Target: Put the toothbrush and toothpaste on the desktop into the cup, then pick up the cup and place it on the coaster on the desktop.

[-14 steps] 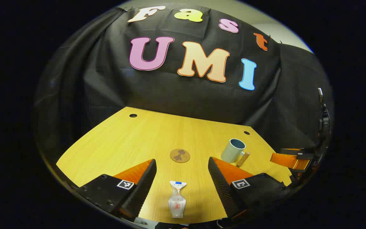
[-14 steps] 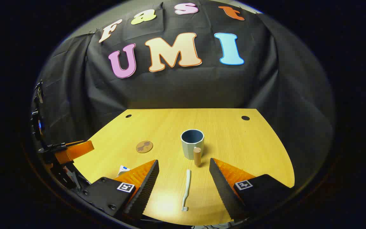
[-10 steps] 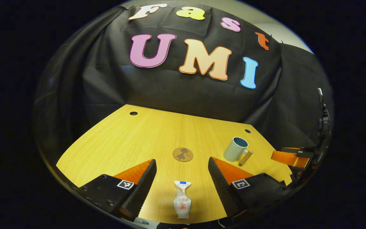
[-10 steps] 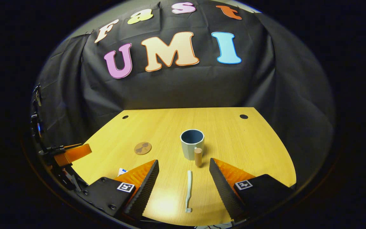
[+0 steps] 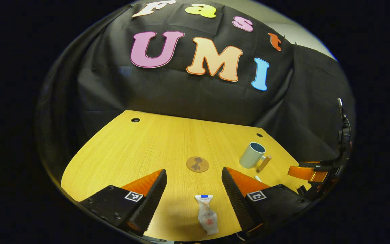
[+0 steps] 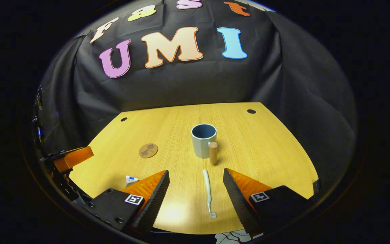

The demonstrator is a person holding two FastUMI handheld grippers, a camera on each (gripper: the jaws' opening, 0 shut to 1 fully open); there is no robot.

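Claws wide open, empty

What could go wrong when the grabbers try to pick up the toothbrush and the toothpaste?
1. The toothbrush is thin and lies flat on the desk, so the open right gripper might pinch badly and let it slip.
2. The toothpaste looks crumpled and soft, near the desk's front edge; the open left gripper could squash it or nudge it off.
3. The cup stands close behind the toothbrush, so a clumsy drop might tip it.
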